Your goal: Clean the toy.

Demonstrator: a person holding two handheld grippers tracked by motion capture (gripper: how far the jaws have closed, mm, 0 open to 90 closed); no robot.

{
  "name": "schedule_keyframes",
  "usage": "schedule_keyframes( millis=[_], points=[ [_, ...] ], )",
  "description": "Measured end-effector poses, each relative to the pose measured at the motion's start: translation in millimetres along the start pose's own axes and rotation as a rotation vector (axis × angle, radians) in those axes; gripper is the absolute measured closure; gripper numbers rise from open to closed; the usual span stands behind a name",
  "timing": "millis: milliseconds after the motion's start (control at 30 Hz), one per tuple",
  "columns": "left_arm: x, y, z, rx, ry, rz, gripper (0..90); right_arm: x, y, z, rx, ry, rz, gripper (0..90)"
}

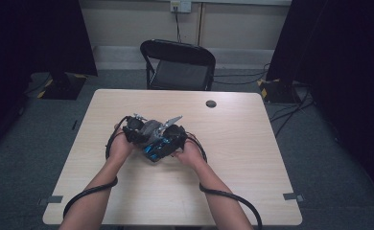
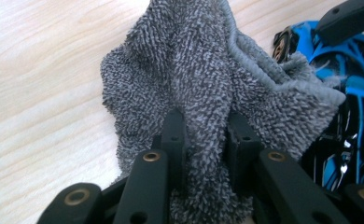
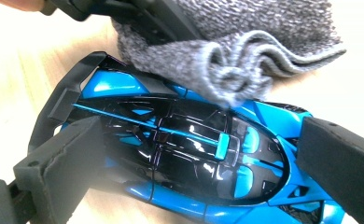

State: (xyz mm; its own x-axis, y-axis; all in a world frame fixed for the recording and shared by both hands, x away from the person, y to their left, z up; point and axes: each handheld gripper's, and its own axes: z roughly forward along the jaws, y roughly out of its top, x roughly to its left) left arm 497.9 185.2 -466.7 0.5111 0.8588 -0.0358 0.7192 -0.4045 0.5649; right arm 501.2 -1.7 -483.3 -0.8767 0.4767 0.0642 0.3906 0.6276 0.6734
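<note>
while a person sits at the big pale wooden table (image 1: 233,158) with both arms reaching in, a black folding chair (image 1: 178,64) stands on the far side and a small dark round spot (image 1: 211,103) marks the tabletop near that edge. both hands meet close together a little left of the middle of the table. the right gripper (image 3: 203,158) has its two jaws one on each side of a shiny blue and black toy car (image 3: 180,158), touching or very nearly touching its body, so it looks to me like this hand is holding the car steady, though i cannot tell for sure how hard it presses. the car lies flat on the wood, and its long way runs from jaw to jaw across the right gripper view. the left gripper (image 2: 207,140) has its jaws squeezed tight on a fluffy grey cloth (image 2: 189,79), with a thick fold bunched up between them. the cloth hangs over one end of the car and touches it there. from the left gripper, the car lies just to the right and very near, so that hand is the one to rub with. i think the next rub should go along the car's long way, from that covered end toward the bare shiny top.
</note>
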Motion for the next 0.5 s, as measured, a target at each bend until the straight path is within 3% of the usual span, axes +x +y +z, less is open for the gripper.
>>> schedule_keyframes(
  millis=[500],
  points=[
    [5.8,-15.4,-13.2,0.016,0.000,-0.001,73.1,-1.3,0.3,-0.5,0.007,-0.001,-0.002,1.0]
  ],
)
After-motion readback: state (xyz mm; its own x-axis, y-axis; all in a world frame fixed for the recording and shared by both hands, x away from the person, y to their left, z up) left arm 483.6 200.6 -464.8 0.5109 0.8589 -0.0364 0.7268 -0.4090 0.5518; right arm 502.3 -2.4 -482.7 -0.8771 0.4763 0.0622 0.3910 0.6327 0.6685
